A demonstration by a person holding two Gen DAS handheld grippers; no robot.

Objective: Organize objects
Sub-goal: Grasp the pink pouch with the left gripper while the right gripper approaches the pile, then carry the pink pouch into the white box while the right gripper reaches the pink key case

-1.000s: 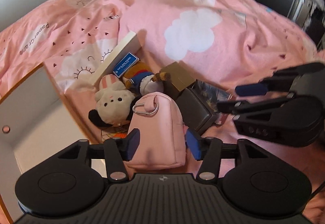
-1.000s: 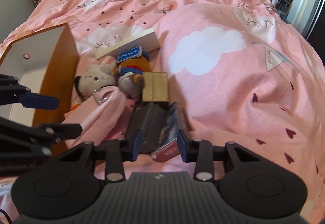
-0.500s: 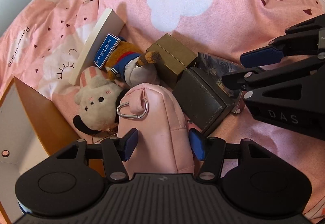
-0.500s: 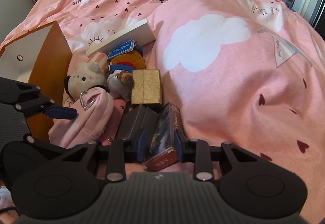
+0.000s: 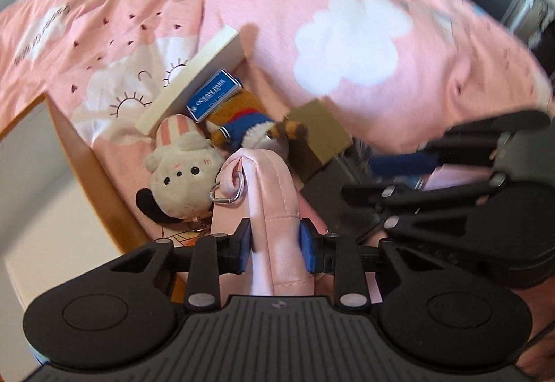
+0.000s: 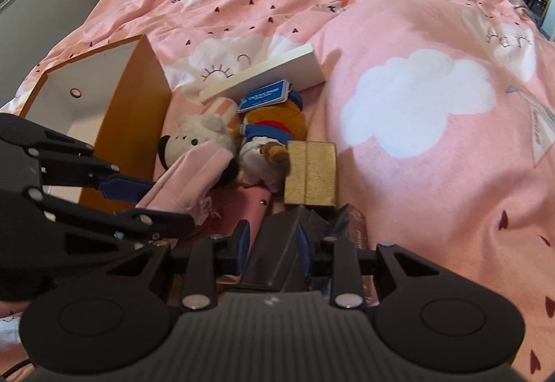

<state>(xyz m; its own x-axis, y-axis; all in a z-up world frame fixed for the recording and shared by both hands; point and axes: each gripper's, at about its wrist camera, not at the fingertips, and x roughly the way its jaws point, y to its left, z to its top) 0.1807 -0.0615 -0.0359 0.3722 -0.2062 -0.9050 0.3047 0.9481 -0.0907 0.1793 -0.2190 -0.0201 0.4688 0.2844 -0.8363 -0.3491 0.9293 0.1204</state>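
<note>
The left gripper (image 5: 275,245) pinches the pink pouch (image 5: 269,208) between its blue pads, gripping low on the soft body probably so the fabric bunches rather than slips, while the right gripper (image 6: 272,248) is clamped across the narrow width of the dark box (image 6: 277,253). Both things sit at the near end of a heap on the pink bedcover (image 6: 416,104): beyond the pouch lie a white plush (image 5: 180,174), a brown plush (image 5: 242,125) and a gold box (image 5: 319,136). The open wooden drawer (image 6: 135,111) just left of the pouch looks like the likely place for them.
</note>
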